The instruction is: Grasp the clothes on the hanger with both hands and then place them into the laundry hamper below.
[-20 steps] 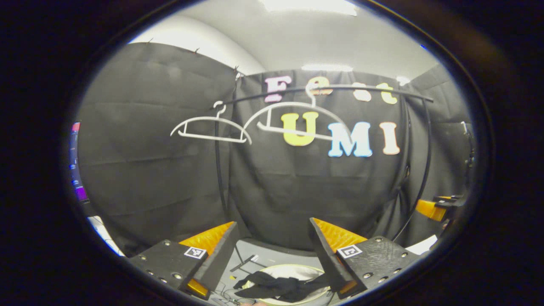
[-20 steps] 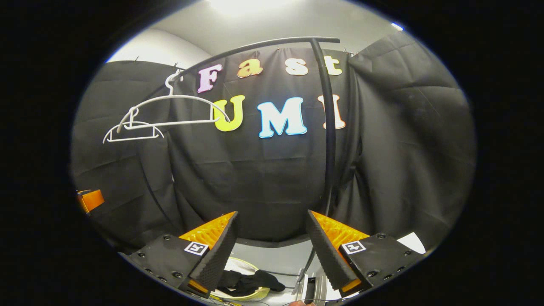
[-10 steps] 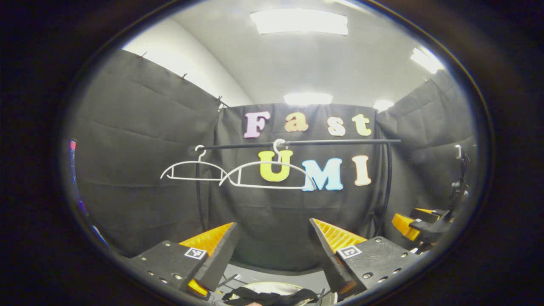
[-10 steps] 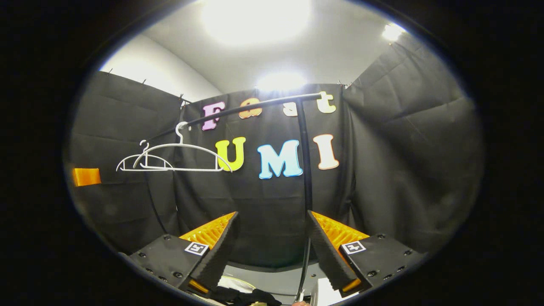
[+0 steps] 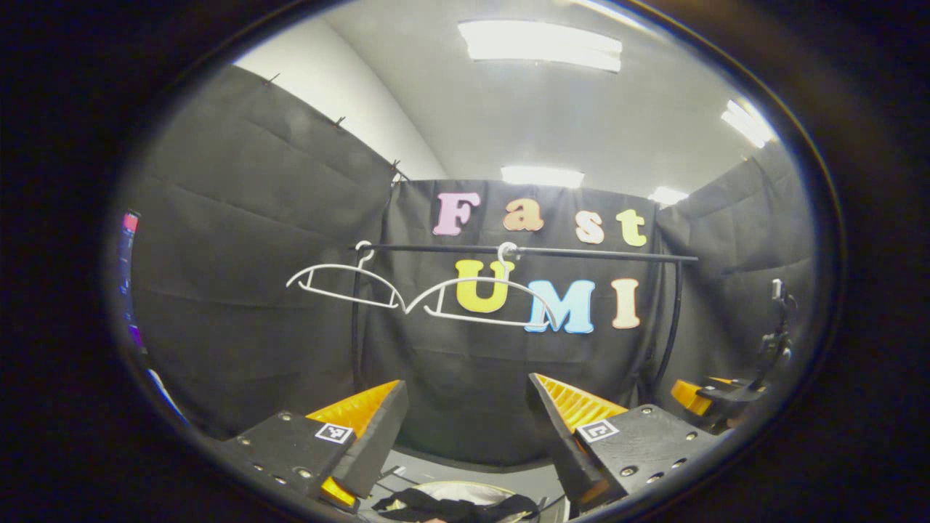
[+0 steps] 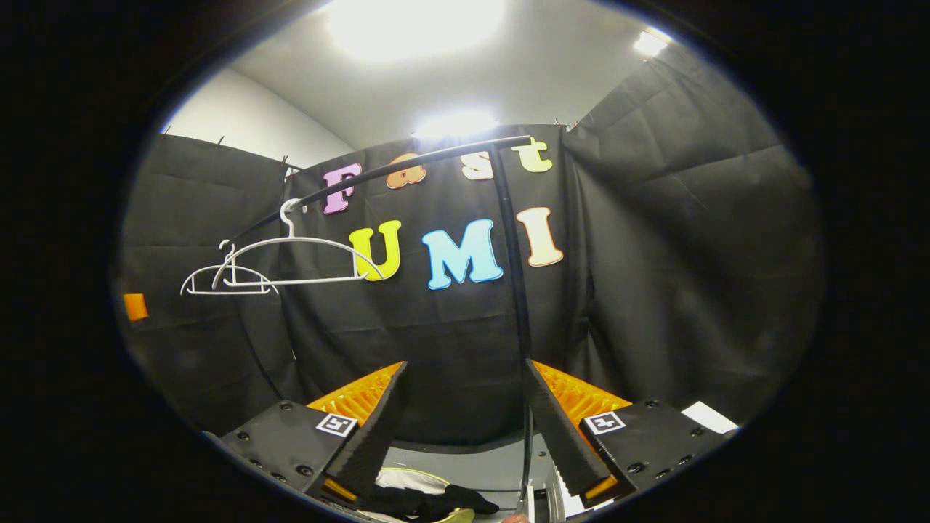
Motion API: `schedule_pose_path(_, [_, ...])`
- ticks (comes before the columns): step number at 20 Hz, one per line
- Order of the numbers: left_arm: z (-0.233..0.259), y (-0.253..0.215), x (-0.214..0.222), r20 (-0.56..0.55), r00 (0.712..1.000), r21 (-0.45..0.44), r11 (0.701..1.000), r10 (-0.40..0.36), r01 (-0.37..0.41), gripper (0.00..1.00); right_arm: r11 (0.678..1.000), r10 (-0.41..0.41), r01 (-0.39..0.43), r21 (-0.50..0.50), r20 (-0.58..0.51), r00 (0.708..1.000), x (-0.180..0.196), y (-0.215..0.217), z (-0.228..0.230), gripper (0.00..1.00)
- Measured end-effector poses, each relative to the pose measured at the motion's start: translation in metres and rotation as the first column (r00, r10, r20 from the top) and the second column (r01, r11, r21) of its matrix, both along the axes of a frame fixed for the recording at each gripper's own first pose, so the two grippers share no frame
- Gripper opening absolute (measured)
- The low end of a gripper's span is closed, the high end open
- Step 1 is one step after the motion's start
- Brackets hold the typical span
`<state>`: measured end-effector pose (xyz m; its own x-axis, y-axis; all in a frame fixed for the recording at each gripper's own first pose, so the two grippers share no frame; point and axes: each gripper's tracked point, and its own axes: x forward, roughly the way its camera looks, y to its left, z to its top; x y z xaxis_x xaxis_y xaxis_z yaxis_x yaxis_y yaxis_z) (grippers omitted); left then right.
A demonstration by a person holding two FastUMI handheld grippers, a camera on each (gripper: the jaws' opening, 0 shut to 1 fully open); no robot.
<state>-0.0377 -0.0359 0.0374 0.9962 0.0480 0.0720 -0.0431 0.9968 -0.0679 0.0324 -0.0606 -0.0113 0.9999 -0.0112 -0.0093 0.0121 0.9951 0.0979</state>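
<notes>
Two bare white hangers (image 5: 349, 283) (image 5: 483, 305) hang on a black rail (image 5: 581, 253). Dark clothes (image 5: 450, 506) lie in the round hamper (image 5: 472, 488) on the floor, low between the fingers in the left gripper view. My left gripper (image 5: 465, 428) is open and holds nothing. At the right edge of that view sits the other gripper (image 5: 716, 396). In the right gripper view the hangers (image 6: 290, 258) hang at the left on the rail (image 6: 407, 164), and the dark clothes (image 6: 425, 500) lie in the hamper (image 6: 407, 477) below. My right gripper (image 6: 465, 425) is open and empty.
The rail's black upright post (image 6: 514, 290) stands just ahead of the right gripper. Its other post (image 5: 354, 327) rises behind the left hanger. Grey floor (image 6: 465, 461) lies under the rack. A lit screen (image 5: 129, 290) sits at the far left. Black cloth walls close in all round.
Both grippers have tilted upward and drawn back from the rack, so the hamper with the clothes sank to the bottom edge. Both stayed open.
</notes>
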Motion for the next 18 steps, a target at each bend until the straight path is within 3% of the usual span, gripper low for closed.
schedule_pose_path(2, [0.01,0.025,0.001,0.027,0.999,-0.032,0.999,0.035,-0.034,0.95,0.999,0.029,-0.029,-0.014,0.004,1.0,0.006,0.02,0.004,0.92])
schedule_pose_path(3, [0.013,0.034,-0.001,0.044,0.998,-0.045,0.998,0.046,-0.044,0.95,0.999,0.038,-0.038,-0.02,0.006,0.999,0.009,0.028,0.007,0.97])
schedule_pose_path(6, [0.005,0.058,-0.006,0.056,0.997,-0.089,0.994,0.062,-0.057,0.95,0.997,0.07,-0.069,-0.023,0.046,0.996,0.014,0.051,0.023,0.97])
schedule_pose_path(7, [0.003,0.065,-0.008,0.056,0.996,-0.111,0.992,0.068,-0.061,0.95,0.997,0.072,-0.071,-0.029,0.063,0.995,0.015,0.055,0.028,0.92])
schedule_pose_path(8, [0.004,0.069,-0.01,0.065,0.996,-0.132,0.99,0.062,-0.053,0.95,0.997,0.07,-0.067,-0.036,0.072,0.995,0.017,0.058,0.031,0.97])
schedule_pose_path(13, [0.015,0.08,0.003,0.165,0.985,-0.146,0.989,0.041,-0.016,0.95,0.998,0.04,-0.036,-0.05,0.069,0.997,0.015,0.063,0.035,0.97])
schedule_pose_path(18, [0.004,0.074,0.036,0.152,0.988,-0.194,0.981,0.0,0.03,0.95,0.998,-0.012,0.014,-0.063,0.026,1.0,0.009,0.058,0.023,0.97])
